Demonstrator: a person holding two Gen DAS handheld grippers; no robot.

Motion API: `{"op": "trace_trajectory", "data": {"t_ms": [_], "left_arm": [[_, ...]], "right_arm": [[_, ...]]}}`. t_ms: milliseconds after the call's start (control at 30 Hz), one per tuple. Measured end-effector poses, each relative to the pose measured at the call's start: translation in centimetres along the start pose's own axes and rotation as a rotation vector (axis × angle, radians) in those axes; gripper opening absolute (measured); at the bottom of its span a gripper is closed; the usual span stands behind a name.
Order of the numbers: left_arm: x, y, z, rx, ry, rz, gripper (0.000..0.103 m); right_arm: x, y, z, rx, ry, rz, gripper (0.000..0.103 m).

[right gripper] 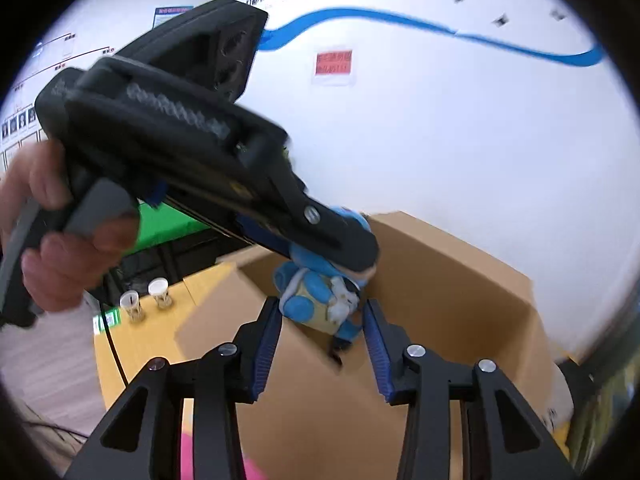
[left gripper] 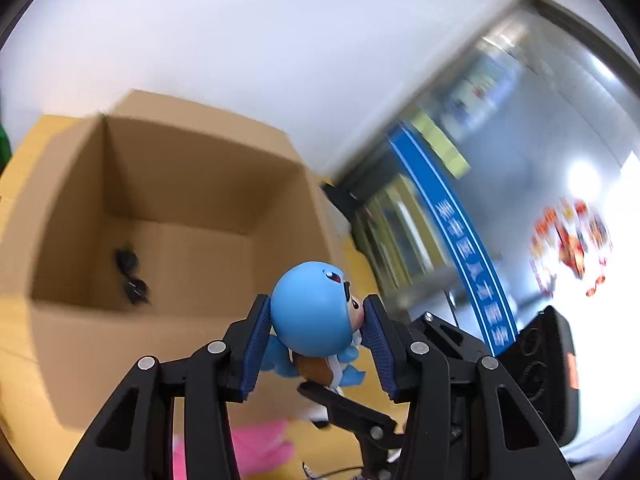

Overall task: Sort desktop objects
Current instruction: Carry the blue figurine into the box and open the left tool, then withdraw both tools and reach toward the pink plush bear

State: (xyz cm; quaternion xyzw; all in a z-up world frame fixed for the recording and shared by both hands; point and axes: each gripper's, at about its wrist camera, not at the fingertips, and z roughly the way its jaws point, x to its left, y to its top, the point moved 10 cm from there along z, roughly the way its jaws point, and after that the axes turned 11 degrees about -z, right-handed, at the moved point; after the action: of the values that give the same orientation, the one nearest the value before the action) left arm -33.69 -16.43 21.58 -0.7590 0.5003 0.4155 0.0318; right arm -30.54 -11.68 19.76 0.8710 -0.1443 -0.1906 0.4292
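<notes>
Left gripper [left gripper: 316, 320] shut tight on a blue toy [left gripper: 312, 312], blue pads [left gripper: 256, 344] pressed on both sides of the round head

Toy up in the air, off the table, just past the near right corner of the box [left gripper: 172, 216]

Seen from the right wrist: same toy [right gripper: 320, 300] hanging under the left gripper [right gripper: 340, 252], right at the near rim of the box [right gripper: 440, 280], head hidden by the black fingers, blue legs and pale belly in sight

Hand [right gripper: 60, 240] wrapped round the grey handle of the left gripper, at the left of that view

Right gripper [right gripper: 320, 344] wide open, nothing in it, fingers on either side of the toy but not touching it, low in front of the box

Box open at the top, brown, on a yellow table [left gripper: 24, 160], back against a white wall [left gripper: 240, 40]

Black sunglasses [left gripper: 132, 276] flat on the box floor, near the front left corner

Pink thing [left gripper: 260, 444] on the table by the near edge, in front of the box, partly hidden by the gripper, too blurry to name

Two small cups with white lids [right gripper: 144, 300] side by side on the table, left of the box, near the far edge

Blue wavy line [right gripper: 440, 28] and a red sign [right gripper: 333, 65] on the wall above the box
</notes>
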Motion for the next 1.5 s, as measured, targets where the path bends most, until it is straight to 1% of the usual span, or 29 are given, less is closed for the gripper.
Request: {"op": "trace_trajectory", "data": {"t_ms": [67,133,167,233,267,300,400,500,533,600,667,767,900,1000,1100,1133,1167,1200,1233,1300,1400,1500], "left_arm": [[2.1,4.6,0.8,0.018,0.024,-0.029,0.05],[3.8,9.2,2.7,0.046,0.054,-0.066,0.05],[5.3,10.6,4.1,0.065,0.068,-0.089,0.05],[8.3,13.0,7.0,0.105,0.097,-0.139,0.05],[10.3,13.4,7.9,0.124,0.107,-0.161,0.05],[12.4,14.1,9.9,0.157,0.12,-0.198,0.05],[17.0,14.5,15.3,0.239,0.158,-0.294,0.05],[22.4,13.5,21.5,0.326,0.209,-0.411,0.05],[23.6,13.0,23.0,0.348,0.221,-0.436,0.05],[26.0,12.5,25.9,0.393,0.251,-0.482,0.05],[28.7,11.9,29.3,0.444,0.313,-0.503,0.05],[31.5,10.8,33.3,0.496,0.393,-0.522,0.05],[34.8,9.0,37.3,0.567,0.468,-0.531,0.05],[36.6,7.9,38.9,0.604,0.507,-0.522,0.05],[37.7,7.1,39.5,0.64,0.55,-0.507,0.052],[38.1,6.8,39.4,0.651,0.575,-0.498,0.062],[38.2,6.7,39.2,0.655,0.595,-0.495,0.067],[38.2,6.9,38.7,0.65,0.618,-0.48,0.074],[37.4,7.1,38.0,0.642,0.633,-0.459,0.078],[36.4,7.7,36.5,0.631,0.65,-0.407,0.083],[34.6,8.3,33.8,0.621,0.635,-0.352,0.084],[31.9,8.6,30.1,0.581,0.604,-0.278,0.084]], "right_arm": [[-2.4,2.4,4.6,0.033,0.043,0.058,0.038],[-4.3,3.1,8.7,0.081,0.077,0.123,0.038],[-5.2,3.4,10.8,0.106,0.094,0.156,0.038],[-6.7,2.1,15.0,0.181,0.136,0.231,0.038],[-7.4,1.4,17.1,0.219,0.158,0.268,0.038],[-7.7,0.6,18.7,0.254,0.174,0.296,0.038],[-8.7,-3.6,24.1,0.384,0.238,0.401,0.038],[-9.1,-8.1,28.7,0.501,0.275,0.468,0.037],[-9.2,-9.7,30.3,0.541,0.287,0.487,0.036],[-9.4,-12.2,32.5,0.59,0.318,0.528,0.036],[-9.5,-15.0,35.0,0.646,0.353,0.582,0.036],[-9.7,-18.7,38.1,0.727,0.38,0.657,0.036],[-8.8,-22.3,40.7,0.823,0.4,0.673,0.034],[-7.9,-24.2,41.8,0.856,0.415,0.692,0.034],[-7.5,-25.1,41.9,0.895,0.392,0.696,0.036],[-7.7,-25.1,41.6,0.908,0.38,0.701,0.043],[-7.8,-25.1,41.4,0.921,0.368,0.707,0.049],[-8.1,-25.3,41.0,0.934,0.35,0.706,0.065],[-8.3,-25.3,40.3,0.94,0.336,0.71,0.084],[-9.1,-24.4,38.3,0.907,0.325,0.746,0.086],[-9.5,-22.4,34.5,0.866,0.31,0.749,0.086],[-15.3,-19.1,33.0,0.78,0.309,0.72,0.086]]}}
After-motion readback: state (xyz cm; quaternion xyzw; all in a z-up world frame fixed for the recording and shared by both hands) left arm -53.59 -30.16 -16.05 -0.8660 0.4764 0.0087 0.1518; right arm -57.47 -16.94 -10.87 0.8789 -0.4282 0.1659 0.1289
